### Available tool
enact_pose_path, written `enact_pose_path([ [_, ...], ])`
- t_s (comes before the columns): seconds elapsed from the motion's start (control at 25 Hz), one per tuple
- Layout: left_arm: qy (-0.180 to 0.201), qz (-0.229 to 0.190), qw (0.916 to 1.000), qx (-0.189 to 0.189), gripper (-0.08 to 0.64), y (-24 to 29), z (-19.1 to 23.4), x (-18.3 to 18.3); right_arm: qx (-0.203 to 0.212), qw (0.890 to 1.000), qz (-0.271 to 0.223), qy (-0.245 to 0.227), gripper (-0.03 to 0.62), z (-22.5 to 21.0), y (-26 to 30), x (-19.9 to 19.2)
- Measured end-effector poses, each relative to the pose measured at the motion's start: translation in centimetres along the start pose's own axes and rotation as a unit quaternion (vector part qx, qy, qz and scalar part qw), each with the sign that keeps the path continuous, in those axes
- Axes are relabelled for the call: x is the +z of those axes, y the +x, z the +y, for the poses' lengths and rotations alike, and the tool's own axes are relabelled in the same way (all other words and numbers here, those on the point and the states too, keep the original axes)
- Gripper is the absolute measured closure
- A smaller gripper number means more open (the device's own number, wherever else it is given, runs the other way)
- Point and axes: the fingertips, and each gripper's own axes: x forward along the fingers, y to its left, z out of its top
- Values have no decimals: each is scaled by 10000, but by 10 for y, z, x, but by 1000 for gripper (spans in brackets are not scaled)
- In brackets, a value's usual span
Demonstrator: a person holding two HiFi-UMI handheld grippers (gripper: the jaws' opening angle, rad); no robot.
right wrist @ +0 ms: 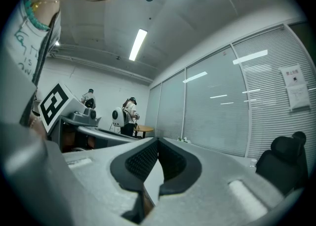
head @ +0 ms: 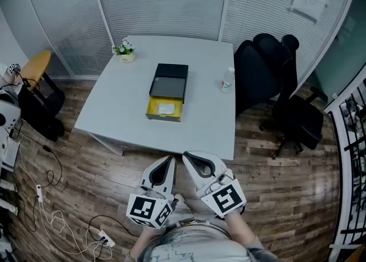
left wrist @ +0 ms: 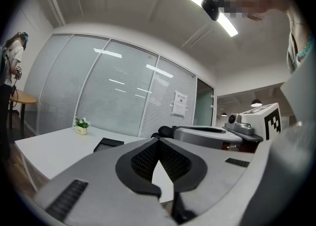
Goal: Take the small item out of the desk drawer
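Left gripper, right gripper: jaws together, empty, side by side near table edge. Drawer open; small white item inside.

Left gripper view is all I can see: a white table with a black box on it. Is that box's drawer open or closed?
Observer: Open. In the head view a yellow drawer sticks out of the black box on the side facing the person.
Operator: Is anything inside it?
Observer: Yes, a small white item lies flat on the drawer's floor; I can't tell what it is.
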Motion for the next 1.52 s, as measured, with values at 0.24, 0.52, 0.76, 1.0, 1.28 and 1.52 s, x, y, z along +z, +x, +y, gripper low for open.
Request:
enact_pose_path([
  [0.24, -14, 4, 9999, -144, 561, 3, 16, 3, -121, 9999, 74, -20, 591, 1, 17, -3],
  [0.52, -28, 52, 9996, -271, 561, 7, 38, 2, -341, 9994, 97, 52, 591, 5, 38, -7],
  [0.76, -36, 87, 9991, -423, 561, 17, 45, 4, -465, 9987, 231, 11, 591, -6, 46, -12],
  [1.0, -138, 137, 9993, -308, 562, 31, 61, 0, -385, 9988, 285, 96, 591, -23, 63, -19],
  [1.28, -142, 105, 9998, -50, 561, 70, 99, 12, -125, 9996, 250, -20, 591, -55, 112, -21],
  [1.52, -117, 48, 9999, 77, 562, 118, 123, 26, 102, 9998, 159, -90, 591, -93, 150, -16],
])
